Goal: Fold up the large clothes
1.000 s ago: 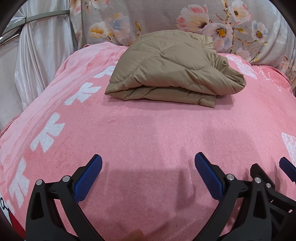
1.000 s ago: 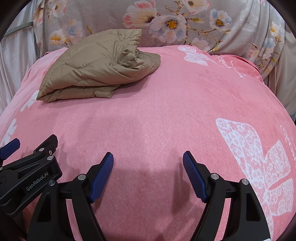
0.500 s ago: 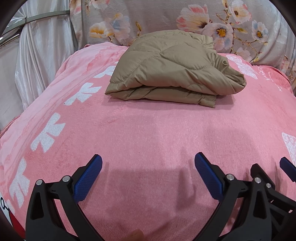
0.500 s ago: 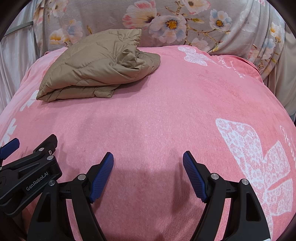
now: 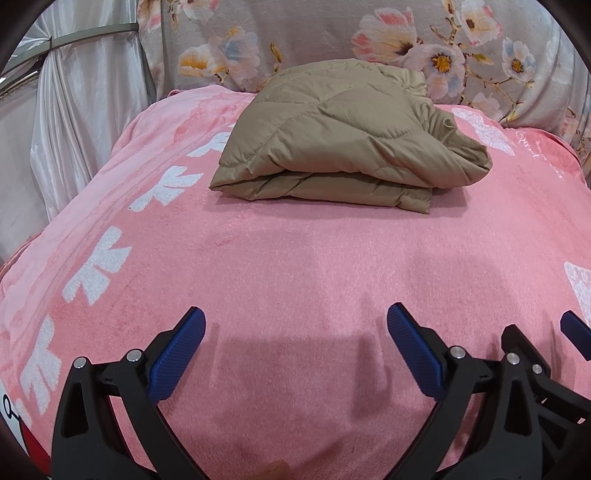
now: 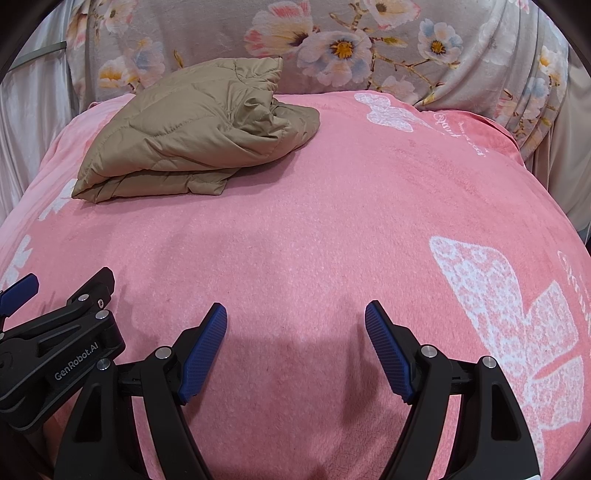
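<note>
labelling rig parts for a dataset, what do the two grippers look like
Both match: the left gripper and right gripper have black plastic arms with silver screws and blue ribbed fingertip pads. White "GenRobot.AI" lettering marks the left gripper's side in the right wrist view. No cables or sleeves show.

Folded jacket up at the far end of the bed, both grippers hanging out near the front

The jacket (image 5: 343,136) sits on the blanket (image 5: 295,266) around 12 o'clock, floral sheet (image 5: 332,33) right behind it, curtain (image 5: 85,110) off at 10. Left gripper (image 5: 295,332) and right gripper (image 6: 295,332) sit side by side at 6, well apart from the jacket.
</note>
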A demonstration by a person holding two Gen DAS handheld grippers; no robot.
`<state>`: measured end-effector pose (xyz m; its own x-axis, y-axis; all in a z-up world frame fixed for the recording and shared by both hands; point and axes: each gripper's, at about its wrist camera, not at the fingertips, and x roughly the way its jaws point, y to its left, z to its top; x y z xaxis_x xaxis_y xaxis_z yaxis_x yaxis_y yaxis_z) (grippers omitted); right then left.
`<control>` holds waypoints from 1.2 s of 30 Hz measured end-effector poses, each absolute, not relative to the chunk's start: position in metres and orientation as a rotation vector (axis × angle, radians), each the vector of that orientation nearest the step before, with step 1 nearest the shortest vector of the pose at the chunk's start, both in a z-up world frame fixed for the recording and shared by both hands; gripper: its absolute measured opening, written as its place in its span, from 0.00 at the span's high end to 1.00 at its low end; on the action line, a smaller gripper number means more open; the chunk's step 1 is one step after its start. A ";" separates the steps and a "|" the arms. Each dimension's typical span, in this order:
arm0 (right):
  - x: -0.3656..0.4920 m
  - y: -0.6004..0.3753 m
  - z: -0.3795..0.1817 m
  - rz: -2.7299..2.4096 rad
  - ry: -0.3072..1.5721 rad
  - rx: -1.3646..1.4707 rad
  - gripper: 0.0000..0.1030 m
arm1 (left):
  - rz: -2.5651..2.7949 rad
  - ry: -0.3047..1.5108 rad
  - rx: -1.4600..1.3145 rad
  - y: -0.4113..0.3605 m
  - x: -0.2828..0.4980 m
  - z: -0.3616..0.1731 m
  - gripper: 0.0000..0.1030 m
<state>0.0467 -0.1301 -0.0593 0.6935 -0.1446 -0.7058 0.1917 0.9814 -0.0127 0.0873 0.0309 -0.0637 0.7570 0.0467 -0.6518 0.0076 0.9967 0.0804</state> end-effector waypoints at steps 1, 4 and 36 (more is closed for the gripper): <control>0.047 -0.130 -0.059 -0.188 0.782 0.063 0.27 | 0.022 0.712 0.082 0.031 0.087 -0.064 0.07; 0.047 -0.131 -0.059 -0.189 0.782 0.063 0.27 | 0.025 0.712 0.087 0.032 0.087 -0.063 0.08; 0.047 -0.131 -0.058 -0.190 0.782 0.057 0.27 | 0.011 0.704 0.087 0.032 0.085 -0.063 0.12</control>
